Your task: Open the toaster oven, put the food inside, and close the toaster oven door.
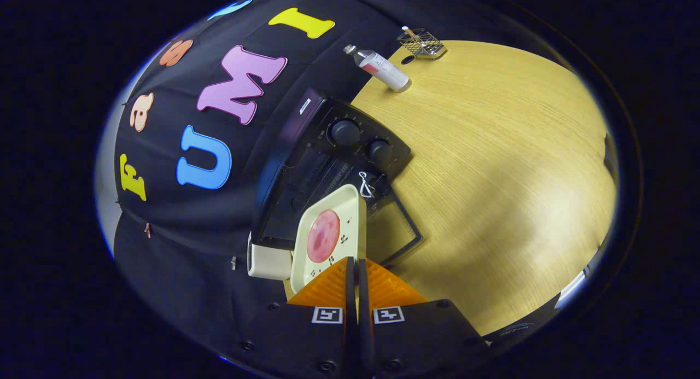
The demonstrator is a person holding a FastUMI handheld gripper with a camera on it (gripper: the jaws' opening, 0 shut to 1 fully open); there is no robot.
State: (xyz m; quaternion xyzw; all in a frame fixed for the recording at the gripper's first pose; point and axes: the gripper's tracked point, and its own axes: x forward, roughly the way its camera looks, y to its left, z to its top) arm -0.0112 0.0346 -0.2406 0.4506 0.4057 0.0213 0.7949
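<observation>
One round pink slice (323, 235) on cream tray (339, 204), tongs (356, 269) clamping its rim.

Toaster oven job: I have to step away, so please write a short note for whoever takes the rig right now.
Gripper: jaws closed on the near edge of the tray, which carries a round pink slice of food.
Toaster oven: door already open, lying flat on the wooden table. The tray's far end reaches the oven opening; how far it is in is hard to tell.
Done: door opened, tray picked up.
Left: push the tray in, release, close the door.
</observation>
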